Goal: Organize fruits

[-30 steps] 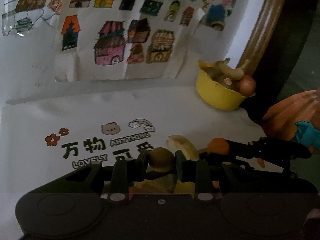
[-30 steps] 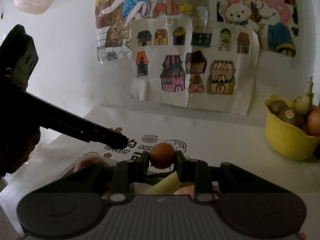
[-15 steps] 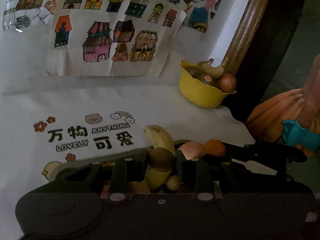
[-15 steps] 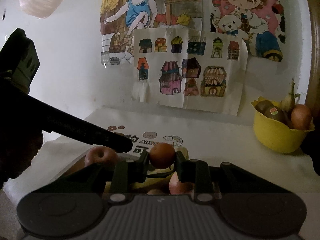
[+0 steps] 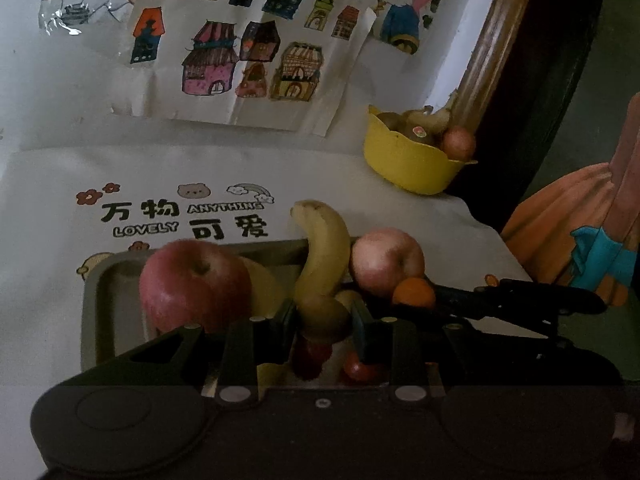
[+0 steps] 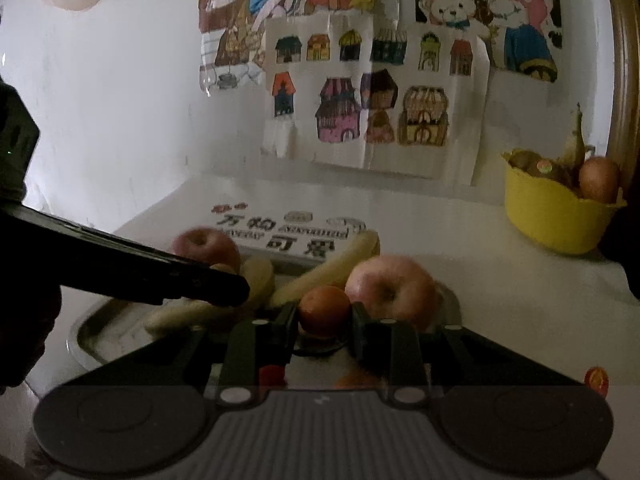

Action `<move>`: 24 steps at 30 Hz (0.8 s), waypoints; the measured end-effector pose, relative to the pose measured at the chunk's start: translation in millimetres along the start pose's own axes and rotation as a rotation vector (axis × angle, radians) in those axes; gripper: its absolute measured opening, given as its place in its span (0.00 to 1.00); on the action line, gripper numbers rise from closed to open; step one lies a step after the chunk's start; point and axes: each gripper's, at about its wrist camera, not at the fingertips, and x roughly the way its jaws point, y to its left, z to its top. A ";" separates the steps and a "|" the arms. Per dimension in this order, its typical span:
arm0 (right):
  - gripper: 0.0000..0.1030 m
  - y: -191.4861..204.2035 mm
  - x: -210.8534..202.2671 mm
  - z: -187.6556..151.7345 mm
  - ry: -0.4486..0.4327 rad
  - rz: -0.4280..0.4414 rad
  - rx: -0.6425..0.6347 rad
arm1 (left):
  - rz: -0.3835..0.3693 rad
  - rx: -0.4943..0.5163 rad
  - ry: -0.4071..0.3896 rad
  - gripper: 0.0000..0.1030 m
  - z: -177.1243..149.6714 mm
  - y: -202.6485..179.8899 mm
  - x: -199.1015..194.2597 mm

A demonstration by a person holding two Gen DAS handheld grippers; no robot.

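My left gripper point(image 5: 323, 318) is shut on a brown kiwi point(image 5: 322, 315), held just above a grey metal tray point(image 5: 96, 280). On the tray lie two red apples point(image 5: 192, 284) point(image 5: 386, 260), a banana point(image 5: 326, 248) and small red fruits. My right gripper point(image 6: 324, 318) is shut on a small orange point(image 6: 323, 311), over the same tray point(image 6: 86, 338), close to an apple point(image 6: 390, 288). From the left wrist view the right gripper's arm and its orange point(image 5: 413, 293) show at the right. From the right wrist view the left gripper's dark body reaches in from the left.
A yellow bowl point(image 5: 408, 168) with kiwis, a banana and an onion-like fruit stands at the back right of the white cloth. Drawings hang on the wall behind. A wooden frame and a person's orange clothing point(image 5: 580, 216) are at the right.
Both grippers sank and drew back toward the tray with their fruit still held. The tray with its apples and banana has come into full view below them.
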 end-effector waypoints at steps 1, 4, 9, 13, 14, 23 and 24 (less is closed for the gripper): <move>0.31 1.2 0.2 -3.2 0.002 0.001 0.000 | 0.002 0.005 -0.003 0.30 -2.9 -1.7 -0.6; 0.31 2.4 1.2 -11.0 0.007 0.001 0.003 | 0.023 0.021 -0.016 0.31 -10.3 -5.8 -2.3; 0.31 2.6 0.3 -17.7 0.007 0.002 0.008 | 0.048 0.019 -0.024 0.31 -19.9 -7.3 -2.7; 0.34 2.2 -2.8 -19.7 -0.008 -0.002 0.007 | 0.061 0.026 -0.039 0.31 -24.2 -9.7 -3.9; 0.35 2.2 -4.1 -20.3 -0.015 -0.006 0.007 | 0.062 0.025 -0.045 0.30 -25.2 -10.4 -4.6; 0.56 0.6 -23.1 -24.8 -0.094 -0.043 0.060 | 0.077 0.003 -0.108 0.44 -32.9 -8.5 -19.6; 0.58 1.3 -26.9 -25.0 -0.107 -0.049 0.066 | 0.082 0.001 -0.116 0.48 -33.9 -8.7 -22.3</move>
